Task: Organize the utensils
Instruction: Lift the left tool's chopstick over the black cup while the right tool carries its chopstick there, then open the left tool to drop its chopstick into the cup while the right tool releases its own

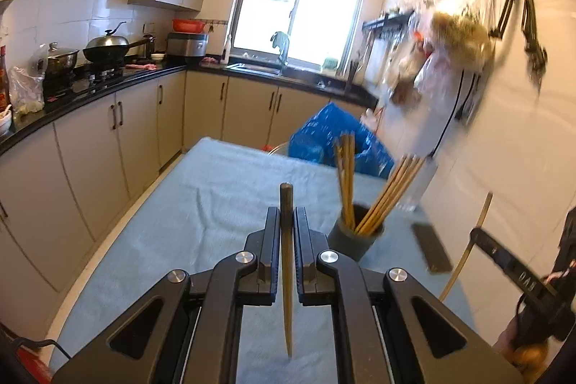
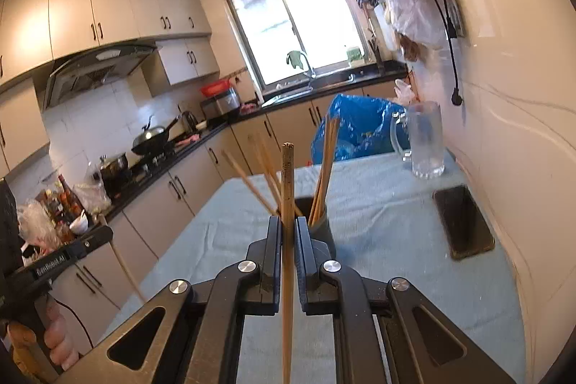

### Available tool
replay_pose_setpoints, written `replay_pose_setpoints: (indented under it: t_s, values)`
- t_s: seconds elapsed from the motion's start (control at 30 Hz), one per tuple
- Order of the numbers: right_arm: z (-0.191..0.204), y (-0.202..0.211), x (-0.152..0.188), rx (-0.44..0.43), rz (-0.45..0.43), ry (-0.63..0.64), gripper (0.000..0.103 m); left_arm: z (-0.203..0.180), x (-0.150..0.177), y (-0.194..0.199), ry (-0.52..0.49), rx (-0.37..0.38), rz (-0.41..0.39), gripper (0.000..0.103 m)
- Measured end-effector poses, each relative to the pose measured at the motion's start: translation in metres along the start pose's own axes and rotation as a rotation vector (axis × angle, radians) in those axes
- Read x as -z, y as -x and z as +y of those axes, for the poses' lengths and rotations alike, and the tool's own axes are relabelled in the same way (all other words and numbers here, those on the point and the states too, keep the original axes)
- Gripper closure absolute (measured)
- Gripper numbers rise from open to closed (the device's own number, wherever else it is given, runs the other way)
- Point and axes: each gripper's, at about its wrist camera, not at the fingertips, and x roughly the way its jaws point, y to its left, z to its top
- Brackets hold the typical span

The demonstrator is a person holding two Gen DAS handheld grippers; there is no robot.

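My left gripper (image 1: 287, 216) is shut on a wooden chopstick (image 1: 286, 261) that stands upright between its fingers, above the table. A dark cup (image 1: 354, 240) with several chopsticks (image 1: 381, 193) stands just right of it. My right gripper (image 2: 288, 225) is shut on another chopstick (image 2: 287, 240), held upright just in front of the same cup (image 2: 322, 227). The right gripper also shows at the right edge of the left wrist view (image 1: 478, 236), the left gripper at the left edge of the right wrist view (image 2: 104, 234).
The table wears a light blue cloth (image 1: 201, 204). A dark phone (image 2: 468, 222) lies near the wall, a glass mug (image 2: 424, 143) behind it, a blue bag (image 2: 360, 128) at the far end. Cabinets and counter (image 1: 90, 89) run along the left.
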Motion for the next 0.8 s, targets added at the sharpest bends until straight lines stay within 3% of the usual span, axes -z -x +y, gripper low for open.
replay_pose_setpoints:
  t_s: [0.33,0.53,0.7,0.8]
  values:
    - [-0.006,-0.034,-0.068,-0.010,-0.087,-0.036,0.095,-0.034,-0.074,-0.026,-0.012,0.120,-0.071,0.096]
    - [-0.006,-0.063,-0.113,0.010,-0.190,-0.028,0.095,-0.060,-0.115,-0.046,-0.028,0.177,-0.106,0.096]
    - [-0.011,-0.097,-0.116,0.060,-0.228,-0.030,0.095,-0.087,-0.126,-0.082,-0.065,0.192,-0.123,0.096]
    - [-0.020,-0.122,-0.102,0.070,-0.184,-0.051,0.095,-0.098,-0.116,-0.112,-0.090,0.180,-0.080,0.096]
